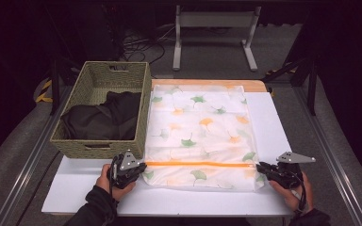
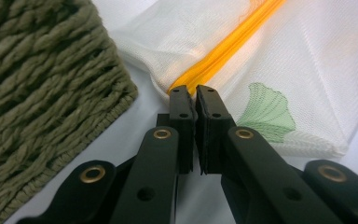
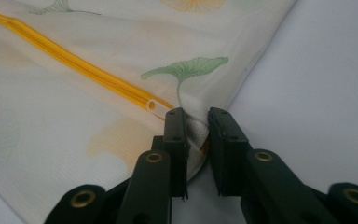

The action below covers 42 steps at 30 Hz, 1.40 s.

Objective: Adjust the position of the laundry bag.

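A white mesh bag [image 1: 200, 127] printed with green and orange ginkgo leaves lies flat on the white table [image 1: 169, 197]. An orange zipper [image 1: 198, 164] runs across its near end. My left gripper [image 1: 143, 165] sits at the zipper's left end; in the left gripper view the left gripper [image 2: 195, 88] has its jaws almost together, pinching the bag's edge where the zipper [image 2: 223, 46] ends. My right gripper [image 1: 259, 167] is at the bag's near right corner. In the right gripper view the right gripper [image 3: 196, 114] has bunched white fabric between its jaws, beside the zipper [image 3: 88, 70] end.
A woven olive basket [image 1: 94, 146] stands on the left of the table, touching the bag's left side, with a black garment [image 1: 103, 120] inside. Its wall [image 2: 42, 79] is close beside my left gripper. A grey frame [image 1: 214, 28] stands beyond the table.
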Available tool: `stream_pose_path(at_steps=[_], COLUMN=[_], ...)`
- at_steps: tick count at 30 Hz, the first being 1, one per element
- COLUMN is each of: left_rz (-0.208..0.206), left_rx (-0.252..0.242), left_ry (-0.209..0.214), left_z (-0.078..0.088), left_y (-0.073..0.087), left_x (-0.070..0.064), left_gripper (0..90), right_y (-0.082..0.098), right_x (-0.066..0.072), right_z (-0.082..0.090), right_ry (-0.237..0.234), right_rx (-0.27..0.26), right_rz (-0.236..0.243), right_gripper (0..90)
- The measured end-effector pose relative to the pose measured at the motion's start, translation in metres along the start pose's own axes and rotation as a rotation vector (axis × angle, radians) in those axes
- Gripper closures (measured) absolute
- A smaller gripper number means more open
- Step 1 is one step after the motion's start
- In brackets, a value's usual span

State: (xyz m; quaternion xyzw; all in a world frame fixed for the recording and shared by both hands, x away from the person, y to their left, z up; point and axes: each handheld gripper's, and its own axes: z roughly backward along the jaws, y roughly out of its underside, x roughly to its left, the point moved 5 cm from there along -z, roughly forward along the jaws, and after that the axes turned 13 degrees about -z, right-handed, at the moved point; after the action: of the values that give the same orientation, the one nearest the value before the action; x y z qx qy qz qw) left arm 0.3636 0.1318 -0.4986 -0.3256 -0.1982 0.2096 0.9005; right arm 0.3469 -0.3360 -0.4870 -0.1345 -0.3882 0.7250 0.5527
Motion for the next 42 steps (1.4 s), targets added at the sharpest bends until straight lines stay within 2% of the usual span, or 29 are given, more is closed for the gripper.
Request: stream_pose_path(at_steps=[9, 14, 16, 20, 25, 26, 29, 32, 34, 36, 39, 42], left_rz=[-0.005, -0.006, -0.023, -0.025, -0.032, -0.046, -0.03, 0.003, 0.029, 0.034, 0.032, 0.04], left_rx=[-0.003, -0.004, -0.018, -0.065, -0.087, -0.083, -0.074, -0.066, -0.059, -0.058, -0.053, -0.054], left_ry=[-0.018, -0.029, -0.029, -0.017, -0.012, -0.018, -0.022, -0.014, -0.011, -0.001, 0.02, 0.046], left_z=[-0.005, -0.005, -0.001, 0.007, 0.013, 0.015, 0.016, 0.013, 0.011, 0.009, 0.005, 0.003], left_y=[-0.002, -0.003, -0.003, -0.003, -0.002, -0.002, 0.0, 0.004, 0.006, 0.007, 0.008, 0.008], left_x=[0.006, 0.007, 0.005, 0.001, -0.004, -0.005, -0.007, -0.004, -0.003, -0.001, -0.001, -0.001], left_gripper=[86.0, 85.1, 85.0, 84.6, 82.9, 82.0, 74.6, 61.8, 53.2, 49.0, 49.5, 54.3], right_y=[-0.012, -0.018, -0.018, -0.015, -0.012, -0.012, -0.012, -0.011, -0.01, -0.009, -0.01, -0.012], right_x=[-0.003, -0.005, -0.005, -0.006, -0.006, -0.007, -0.008, -0.006, -0.005, -0.006, -0.006, -0.003], right_z=[-0.007, -0.01, -0.011, -0.008, -0.001, 0.003, 0.008, 0.004, -0.002, -0.006, -0.009, -0.013], right_ry=[0.025, 0.016, 0.015, 0.013, 0.007, 0.011, 0.013, 0.022, 0.047, 0.059, 0.061, 0.061], right_rx=[-0.027, -0.038, -0.036, -0.044, -0.045, -0.058, -0.074, -0.052, -0.026, -0.012, -0.002, -0.001], right_rz=[0.003, -0.01, -0.01, -0.004, 0.02, 0.023, 0.008, 0.021, 0.038, 0.038, 0.042, 0.068], right_gripper=[83.2, 83.2, 82.8, 79.2, 77.8, 76.8, 69.7, 54.6, 49.0, 44.3, 43.7, 54.7])
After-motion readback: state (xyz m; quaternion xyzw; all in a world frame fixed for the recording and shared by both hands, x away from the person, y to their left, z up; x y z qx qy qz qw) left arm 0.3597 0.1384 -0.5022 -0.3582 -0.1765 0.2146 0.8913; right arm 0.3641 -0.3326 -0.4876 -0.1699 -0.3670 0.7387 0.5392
